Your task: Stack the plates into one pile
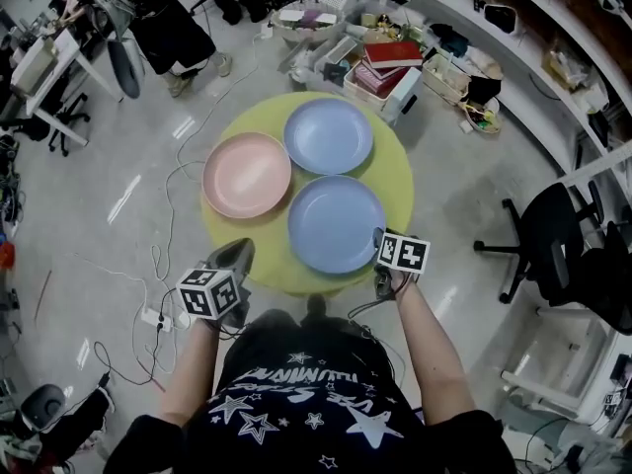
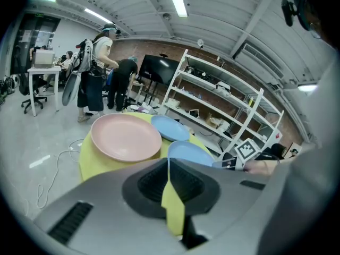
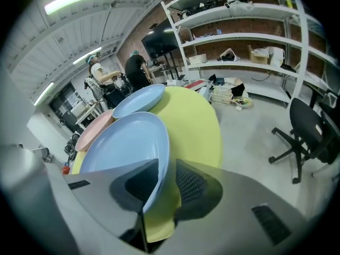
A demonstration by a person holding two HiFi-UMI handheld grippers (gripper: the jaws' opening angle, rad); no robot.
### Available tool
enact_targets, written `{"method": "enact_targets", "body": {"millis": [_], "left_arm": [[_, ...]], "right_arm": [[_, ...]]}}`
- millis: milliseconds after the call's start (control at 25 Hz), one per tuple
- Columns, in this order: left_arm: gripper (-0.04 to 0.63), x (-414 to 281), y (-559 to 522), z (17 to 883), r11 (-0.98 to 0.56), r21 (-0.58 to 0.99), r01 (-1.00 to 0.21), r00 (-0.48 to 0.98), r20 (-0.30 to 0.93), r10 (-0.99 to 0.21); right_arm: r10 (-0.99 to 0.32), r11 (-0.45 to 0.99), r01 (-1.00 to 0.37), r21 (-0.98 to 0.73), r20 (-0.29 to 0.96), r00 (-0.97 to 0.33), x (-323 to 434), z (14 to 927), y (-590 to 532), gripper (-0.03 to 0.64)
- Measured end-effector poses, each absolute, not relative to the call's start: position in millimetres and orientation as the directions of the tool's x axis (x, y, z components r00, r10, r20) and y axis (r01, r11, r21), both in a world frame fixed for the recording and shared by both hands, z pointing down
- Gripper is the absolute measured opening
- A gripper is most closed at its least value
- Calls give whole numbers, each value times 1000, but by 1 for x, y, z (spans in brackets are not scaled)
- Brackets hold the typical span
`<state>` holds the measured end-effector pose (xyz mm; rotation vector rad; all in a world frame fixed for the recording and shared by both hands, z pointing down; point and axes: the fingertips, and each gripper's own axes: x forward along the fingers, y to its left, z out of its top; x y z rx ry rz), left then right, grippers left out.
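A round yellow-green table fills the middle of the head view. Three plates lie on it, unstacked and side by side. The pink plate is at centre left, one blue plate is above it to the right, and the near blue plate is lower right. The right gripper is at the near plate's right edge, its jaws apart with the plate's rim between them and a gap on one side. The left gripper, at the table's lower left edge, has its jaws together on nothing.
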<state>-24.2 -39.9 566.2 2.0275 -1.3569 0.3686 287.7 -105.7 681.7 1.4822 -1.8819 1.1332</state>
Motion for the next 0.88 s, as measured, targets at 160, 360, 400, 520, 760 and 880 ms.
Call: {"method": "enact_targets", "body": {"millis": [160, 360, 400, 520, 760, 880], "left_arm": [[23, -23, -38, 567, -229, 373, -899, 416, 563, -714], [23, -29, -33, 567, -199, 378, -904, 395, 562, -727], [23, -31, -31, 567, -193, 378, -905, 390, 563, -728], [23, -38, -26, 569, -176, 383, -907, 381, 566, -731], [23, -49, -25, 577, -182, 395, -900, 397, 575, -716], [23, -52, -29, 579, -202, 409, -890, 421, 570, -706]], "right_arm": [[-531, 53, -949, -310, 796, -289, 288, 689, -107, 100], [-533, 20, -942, -335, 794, -294, 285, 690, -109, 56], [-532, -1, -932, -362, 789, -306, 285, 690, -109, 50], [-538, -71, -876, -477, 758, -369, 285, 687, -109, 27], [-566, -62, -861, -504, 729, -386, 283, 672, -107, 25], [-580, -65, -860, -507, 720, -381, 282, 662, -104, 26]]}}
